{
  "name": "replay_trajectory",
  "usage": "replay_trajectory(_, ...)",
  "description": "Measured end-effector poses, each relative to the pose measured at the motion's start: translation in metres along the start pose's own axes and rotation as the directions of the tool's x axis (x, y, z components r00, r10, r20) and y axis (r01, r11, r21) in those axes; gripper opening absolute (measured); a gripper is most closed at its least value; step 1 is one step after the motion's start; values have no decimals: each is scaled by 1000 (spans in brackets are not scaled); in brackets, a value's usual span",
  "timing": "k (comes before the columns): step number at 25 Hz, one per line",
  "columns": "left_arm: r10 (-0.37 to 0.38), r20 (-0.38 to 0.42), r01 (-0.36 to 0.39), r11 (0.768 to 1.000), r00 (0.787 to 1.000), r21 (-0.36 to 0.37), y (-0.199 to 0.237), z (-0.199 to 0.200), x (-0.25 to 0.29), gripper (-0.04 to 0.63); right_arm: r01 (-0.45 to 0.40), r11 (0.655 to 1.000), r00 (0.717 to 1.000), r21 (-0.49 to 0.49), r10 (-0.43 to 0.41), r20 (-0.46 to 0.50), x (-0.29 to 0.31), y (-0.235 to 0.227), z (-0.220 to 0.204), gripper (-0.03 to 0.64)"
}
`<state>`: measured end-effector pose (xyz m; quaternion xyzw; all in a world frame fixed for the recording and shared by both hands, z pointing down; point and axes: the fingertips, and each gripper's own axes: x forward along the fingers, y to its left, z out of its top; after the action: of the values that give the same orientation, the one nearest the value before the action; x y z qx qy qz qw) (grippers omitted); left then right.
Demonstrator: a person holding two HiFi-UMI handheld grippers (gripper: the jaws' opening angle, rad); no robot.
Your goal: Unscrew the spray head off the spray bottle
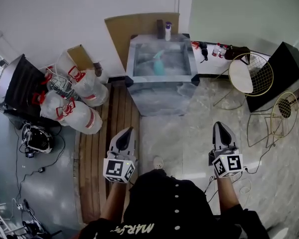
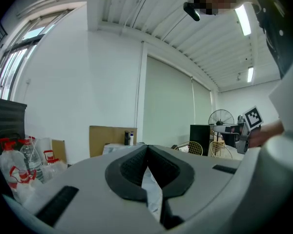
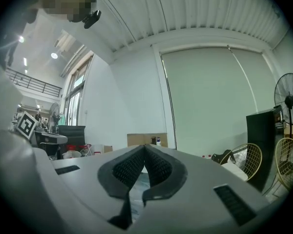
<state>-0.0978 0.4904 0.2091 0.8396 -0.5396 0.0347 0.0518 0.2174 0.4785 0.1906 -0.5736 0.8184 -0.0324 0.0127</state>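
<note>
Left gripper [image 1: 126,133]: jaws pressed together, empty; spread them before reaching the desk [image 1: 162,97]. The spray bottle [image 1: 158,63] sits near the desk's middle, well ahead. Right gripper [image 1: 221,128], likewise closed on nothing, should probably take the head while the left steadies the body.

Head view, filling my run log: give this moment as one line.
stage: pre-grasp | left gripper: shut, empty | right gripper: shut, empty | spray bottle: on table, untouched

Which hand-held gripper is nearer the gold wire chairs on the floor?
Right. The right hand-held gripper is just left of the gold wire chairs; the left hand-held gripper is much farther left.
</note>
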Motion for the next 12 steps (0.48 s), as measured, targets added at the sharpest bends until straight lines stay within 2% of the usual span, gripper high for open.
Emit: replay_trajectory(12,-45,-17,45,999,999,-20,64,-6,45,23,32,999,999,-15,-32,-24,72,16,-7,12)
